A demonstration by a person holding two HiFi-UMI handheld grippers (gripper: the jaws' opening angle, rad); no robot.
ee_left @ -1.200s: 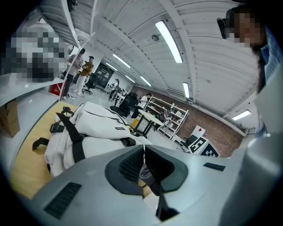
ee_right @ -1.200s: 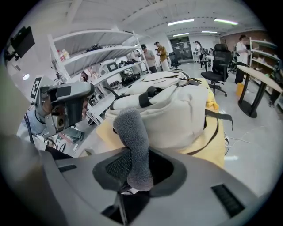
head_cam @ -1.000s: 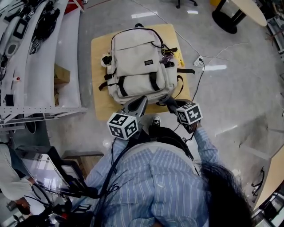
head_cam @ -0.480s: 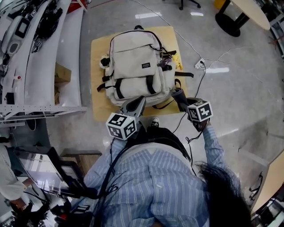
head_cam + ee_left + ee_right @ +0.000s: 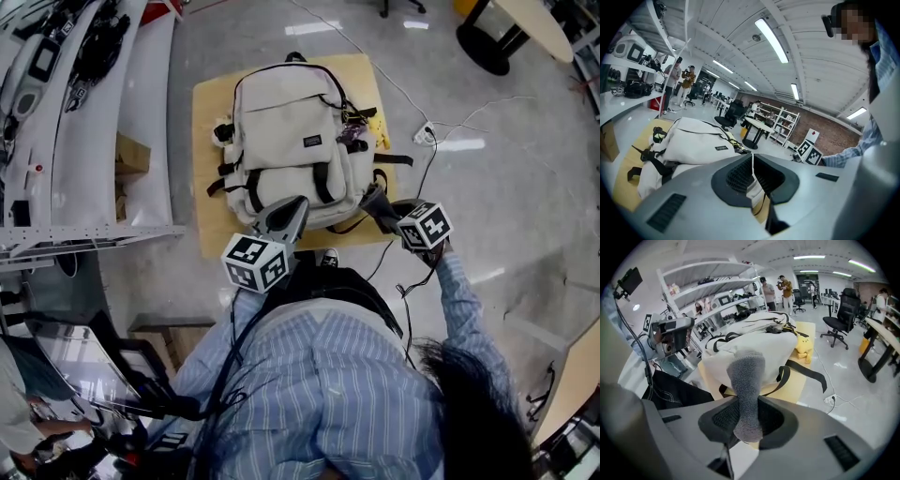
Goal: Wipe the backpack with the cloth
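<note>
one cream backpack point(image 5: 291, 141), lying flat and front up on the low wooden desk point(image 5: 208, 187). its long axis runs straight away from the person, carry handle at the far end, bottom at the near end. one grey cloth point(image 5: 747, 390) stands up out of the right hand-held gripper point(image 5: 747, 423), pinched firmly, by the backpack's near right corner. two grippers in all: the left hand-held gripper point(image 5: 752, 173) has its jaws pressed together on nothing, over the near edge.

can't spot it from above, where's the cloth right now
In the right gripper view the grey cloth is clamped in the right gripper, sticking up from its jaws beside the near right corner of the backpack.
</note>
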